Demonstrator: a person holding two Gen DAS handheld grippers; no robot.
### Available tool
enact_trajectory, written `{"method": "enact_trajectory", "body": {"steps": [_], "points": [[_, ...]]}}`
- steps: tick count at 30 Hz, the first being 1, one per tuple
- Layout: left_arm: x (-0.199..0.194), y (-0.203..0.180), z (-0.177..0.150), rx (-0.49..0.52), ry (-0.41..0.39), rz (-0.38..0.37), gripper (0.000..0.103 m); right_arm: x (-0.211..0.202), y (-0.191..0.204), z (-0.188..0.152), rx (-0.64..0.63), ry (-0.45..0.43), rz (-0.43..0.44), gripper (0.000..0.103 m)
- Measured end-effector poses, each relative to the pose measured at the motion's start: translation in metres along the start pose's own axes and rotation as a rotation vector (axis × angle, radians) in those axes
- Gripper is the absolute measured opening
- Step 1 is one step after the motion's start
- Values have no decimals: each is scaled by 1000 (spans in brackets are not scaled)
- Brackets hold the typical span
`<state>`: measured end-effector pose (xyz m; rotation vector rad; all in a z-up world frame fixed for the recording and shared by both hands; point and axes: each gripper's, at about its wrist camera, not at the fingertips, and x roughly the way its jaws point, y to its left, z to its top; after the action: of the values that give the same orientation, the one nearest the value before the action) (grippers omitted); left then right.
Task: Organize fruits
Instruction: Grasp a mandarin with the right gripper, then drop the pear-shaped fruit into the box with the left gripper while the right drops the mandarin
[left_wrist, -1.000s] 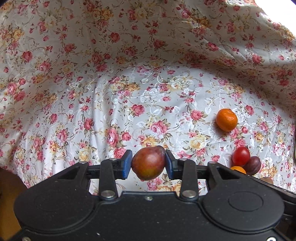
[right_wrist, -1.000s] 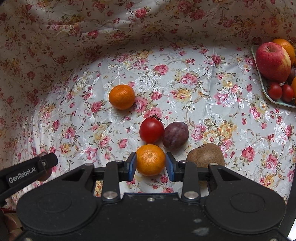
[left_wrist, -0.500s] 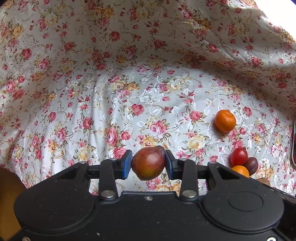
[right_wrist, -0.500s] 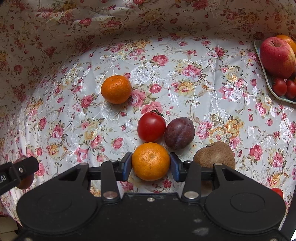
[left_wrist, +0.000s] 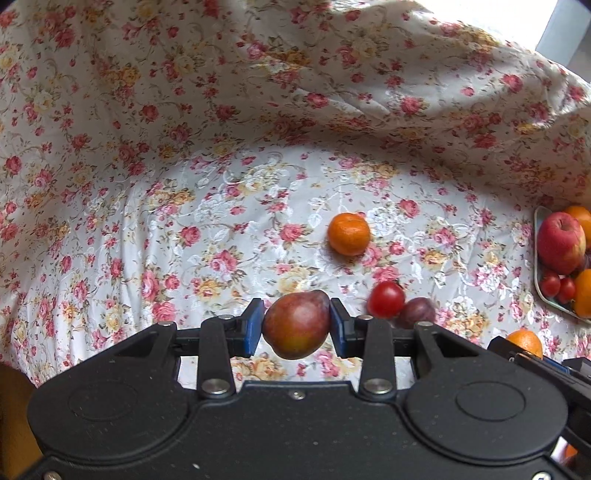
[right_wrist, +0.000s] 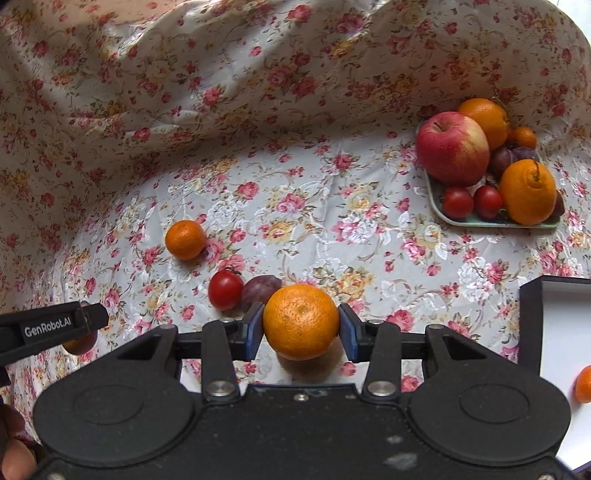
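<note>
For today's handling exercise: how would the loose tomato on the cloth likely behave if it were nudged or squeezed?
The tomato looks round and glossy, so a nudge would probably roll it, though the plum touching it may check that. Its smooth skin suggests it could slip between the fingers. It probably bruises or splits under a hard squeeze.

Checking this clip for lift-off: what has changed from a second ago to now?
The right gripper has lifted its mandarin off the cloth, jaws just widened but pads gripping; the kiwi slid out of view. The left gripper, gripping the plum, swung toward the tray. The loose mandarin, tomato and dark plum stayed put.
</note>
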<state>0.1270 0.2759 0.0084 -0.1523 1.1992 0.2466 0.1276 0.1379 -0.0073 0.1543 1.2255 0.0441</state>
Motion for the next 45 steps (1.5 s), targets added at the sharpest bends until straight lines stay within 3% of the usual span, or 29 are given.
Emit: {"method": "enact_trajectory", "body": {"steps": [12, 23, 34, 42, 45], "points": [[-18, -127, -39, 248, 31, -114, 46, -35, -143, 3, 257, 4, -144, 45], [-30, -216, -85, 422, 69, -187, 46, -50, -262, -12, 480, 78, -230, 45], [-36, -278, -114, 498, 104, -238, 46, -63, -332, -40, 535, 126, -300, 45], [-30, -305, -127, 516, 114, -213, 46, -73, -365, -58, 578, 147, -296, 45], [-29, -309, -129, 512, 113, -205, 52, -80, -370, -63, 582, 142, -291, 45]]}}
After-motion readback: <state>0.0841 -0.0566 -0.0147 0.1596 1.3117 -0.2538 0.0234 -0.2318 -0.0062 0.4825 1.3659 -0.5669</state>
